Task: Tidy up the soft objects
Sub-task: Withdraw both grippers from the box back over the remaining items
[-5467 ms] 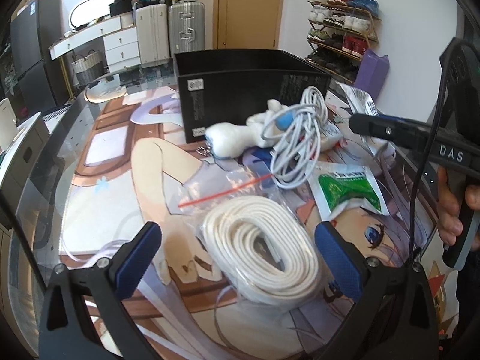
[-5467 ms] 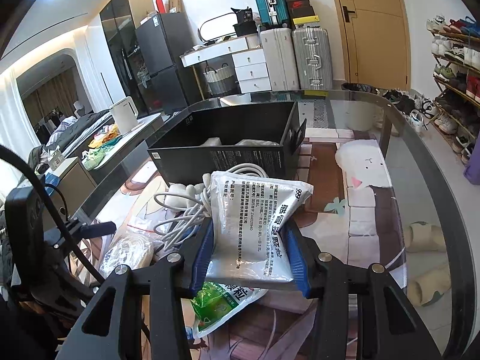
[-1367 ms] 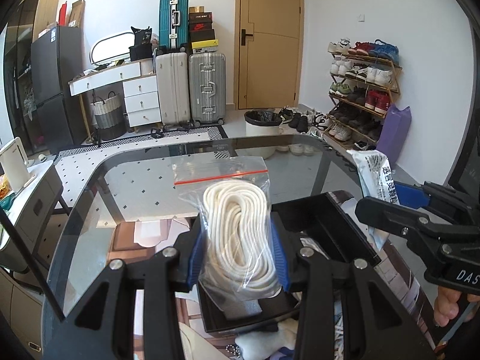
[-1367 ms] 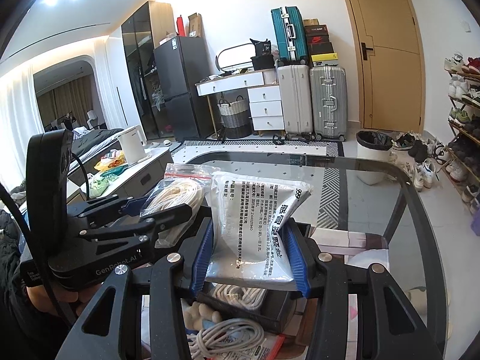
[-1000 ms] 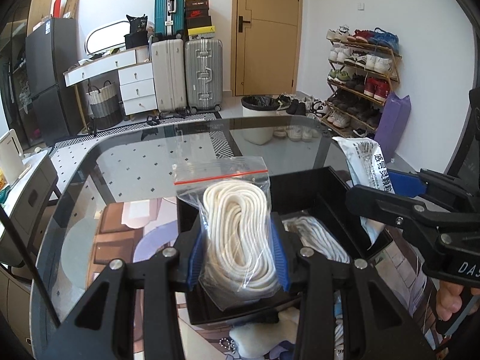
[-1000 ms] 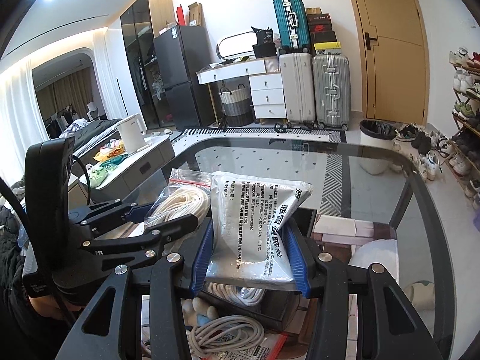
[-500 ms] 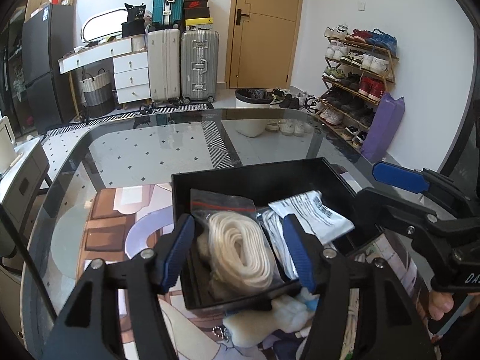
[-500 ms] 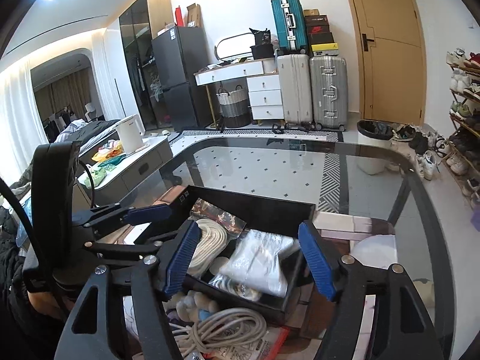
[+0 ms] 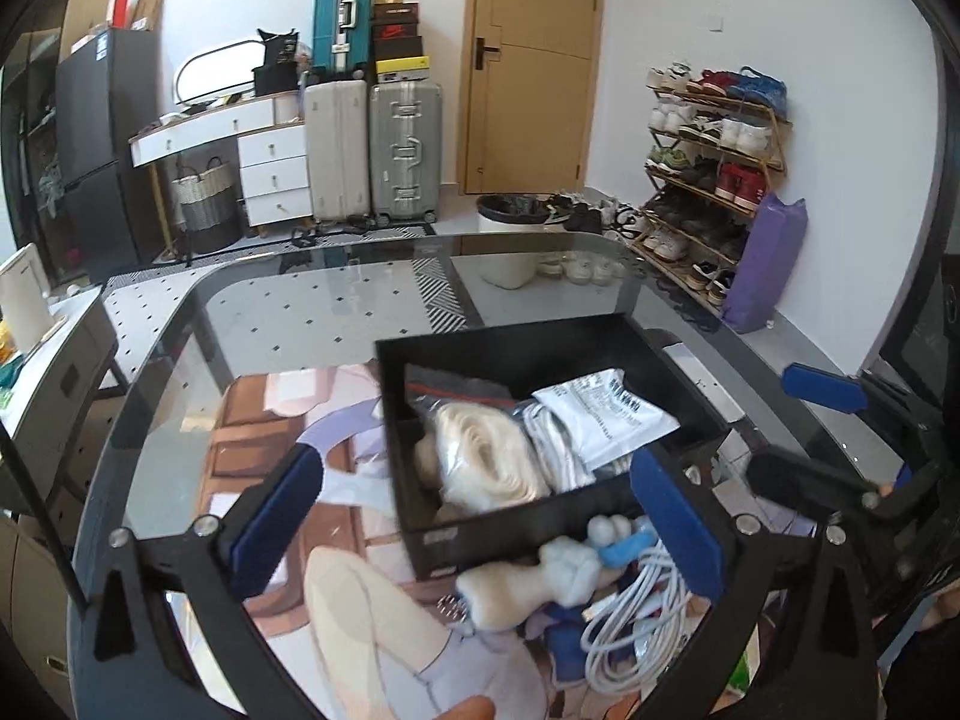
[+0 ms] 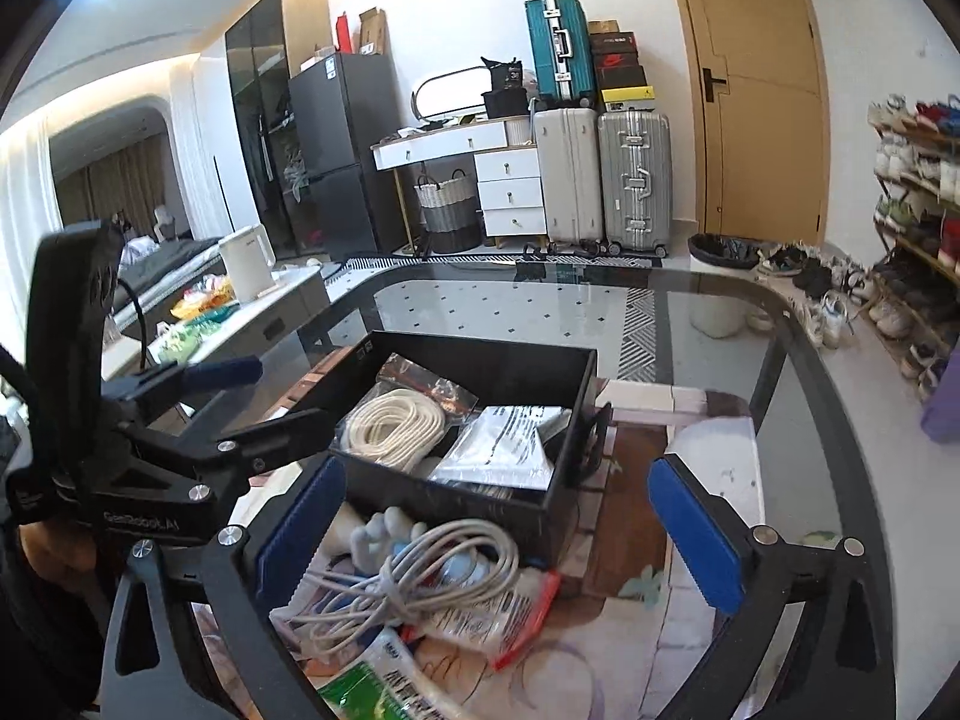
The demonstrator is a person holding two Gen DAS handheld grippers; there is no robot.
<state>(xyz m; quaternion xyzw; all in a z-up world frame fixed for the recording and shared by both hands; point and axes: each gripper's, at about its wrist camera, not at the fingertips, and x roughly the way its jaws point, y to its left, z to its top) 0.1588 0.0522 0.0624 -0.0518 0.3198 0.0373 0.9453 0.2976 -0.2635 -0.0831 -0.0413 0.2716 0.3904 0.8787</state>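
Note:
A black box (image 9: 540, 525) stands on the glass table. In it lie a bagged coil of white rope (image 9: 486, 456) (image 10: 390, 426) and a white printed pouch (image 9: 612, 420) (image 10: 504, 444). My left gripper (image 9: 474, 510) hangs over the box's near wall, jaws opening, nothing held. My right gripper (image 10: 498, 516) is likewise opening and empty, above the near clutter. Each shows in the other's view: left gripper (image 10: 240, 402), right gripper (image 9: 804, 432). A white plush toy (image 9: 522, 582) (image 10: 384, 531) and a white cable coil (image 9: 636, 618) (image 10: 420, 570) lie before the box.
A green pouch (image 10: 372, 690) and a red-edged plastic bag (image 10: 516, 618) lie under the cable. A printed mat (image 9: 270, 420) covers the near table; its far glass edge (image 10: 600, 270) is rounded. Suitcases (image 9: 372, 150) and a shoe rack (image 9: 714, 180) stand beyond.
Both grippers let go of their loads: the rope bag and the pouch dropped into the black box. Both sets of jaws spread wide and both hands drew back toward the near side.

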